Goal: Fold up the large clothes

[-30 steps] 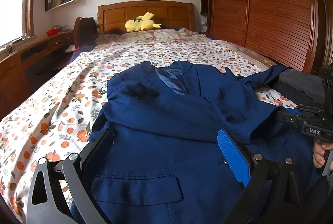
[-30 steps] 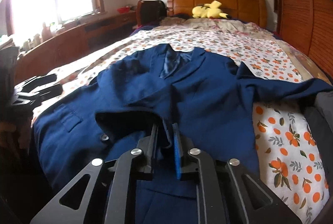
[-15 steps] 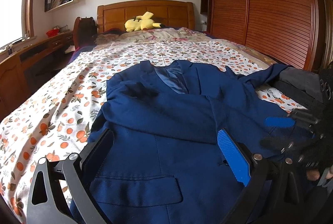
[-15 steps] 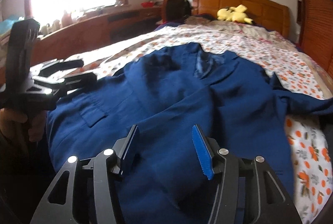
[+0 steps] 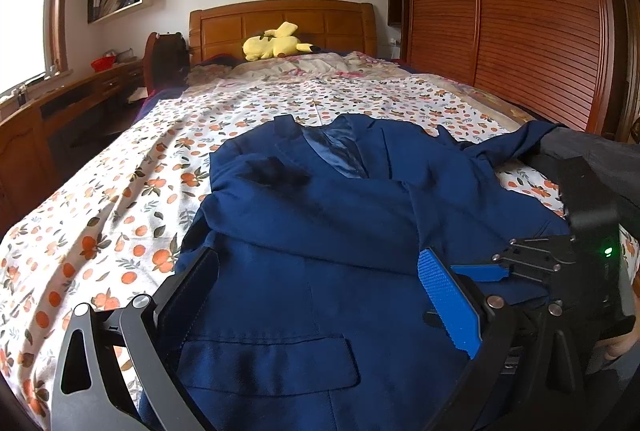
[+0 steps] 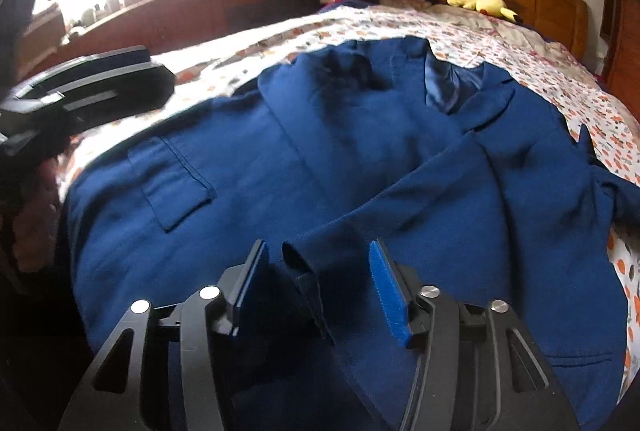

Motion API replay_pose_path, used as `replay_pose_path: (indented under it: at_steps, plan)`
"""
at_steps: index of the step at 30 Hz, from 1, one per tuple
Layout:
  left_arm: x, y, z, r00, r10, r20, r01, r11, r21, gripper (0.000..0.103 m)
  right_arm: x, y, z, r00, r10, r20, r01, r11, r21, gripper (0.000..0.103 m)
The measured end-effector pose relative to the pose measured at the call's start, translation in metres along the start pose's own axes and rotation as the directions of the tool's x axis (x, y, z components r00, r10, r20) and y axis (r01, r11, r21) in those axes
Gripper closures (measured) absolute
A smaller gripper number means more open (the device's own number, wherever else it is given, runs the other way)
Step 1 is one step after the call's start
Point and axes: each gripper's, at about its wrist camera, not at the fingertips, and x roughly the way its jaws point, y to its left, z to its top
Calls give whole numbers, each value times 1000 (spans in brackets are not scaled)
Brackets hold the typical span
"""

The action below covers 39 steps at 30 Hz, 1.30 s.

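A navy blue suit jacket [image 5: 320, 231] lies face up on the bed, collar toward the headboard, one sleeve folded across its front. It also shows in the right wrist view [image 6: 360, 159]. My left gripper [image 5: 320, 295] is open and empty, hovering over the jacket's lower front near a pocket flap [image 5: 272, 359]. My right gripper [image 6: 320, 283] is open, and the sleeve cuff [image 6: 304, 275] lies loose between its fingers. The right gripper also shows in the left wrist view [image 5: 560, 263] at the right edge. The left gripper appears at the left of the right wrist view [image 6: 92, 83].
The bed has an orange-print sheet [image 5: 120, 199] and a wooden headboard [image 5: 280, 19] with a yellow plush toy [image 5: 276, 43]. A wooden wardrobe [image 5: 500, 3] stands right. A desk [image 5: 60, 103] runs along the left wall. Dark clothes [image 5: 592, 151] lie at the bed's right.
My right gripper was shut on the sleeve cuff a second ago; it has opened, let the cuff go and swung leftward over the jacket. The left gripper has stayed still and open.
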Motion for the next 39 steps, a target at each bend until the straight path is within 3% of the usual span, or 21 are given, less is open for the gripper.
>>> replay_pose_path:
  at_steps: [1, 4, 9, 16, 22, 27, 33, 34, 35, 36, 39]
  plan:
    - [0, 0, 0, 1000, 0, 0, 0, 1000, 0, 3, 0, -1, 0, 1000, -6, 1, 6, 1000, 7, 73]
    - [0, 0, 0, 1000, 1, -1, -1, 1000, 0, 3, -8, -7, -1, 999, 34, 29, -35, 999, 35, 94]
    - [0, 0, 0, 1000, -1, 1, 1, 1000, 2, 3, -32, -18, 2, 994, 21, 111, -29, 997, 74, 97]
    - [2, -4, 0, 1000, -6, -4, 6, 1000, 8, 2, -94, -57, 3, 965, -54, 258, 10, 986, 169, 97]
    - [5, -7, 0, 1000, -9, -7, 9, 1000, 8, 3, -132, -93, -11, 932, -162, 325, 74, 961, 267, 98]
    - [9, -12, 1, 1000, -10, -11, 10, 1000, 15, 3, -140, -124, -23, 925, -264, 274, 155, 920, 361, 98]
    - [10, -16, 1, 1000, -15, -9, 15, 1000, 23, 3, -123, -127, -34, 930, -309, 198, 225, 907, 357, 97]
    - [9, -18, 2, 1000, -17, -5, 18, 999, 27, 3, -122, -129, -35, 928, -316, 196, 233, 905, 355, 91]
    - [6, -19, 3, 1000, -22, 1, 21, 999, 31, 3, -121, -129, -35, 926, -326, 190, 246, 904, 350, 75]
    - [4, -21, 4, 1000, -25, 7, 24, 999, 35, 3, -122, -129, -35, 919, -343, 193, 263, 900, 348, 69]
    - [-6, -29, 9, 999, -46, 23, 45, 998, 43, 3, -124, -130, -36, 919, -336, 208, 253, 904, 344, 66]
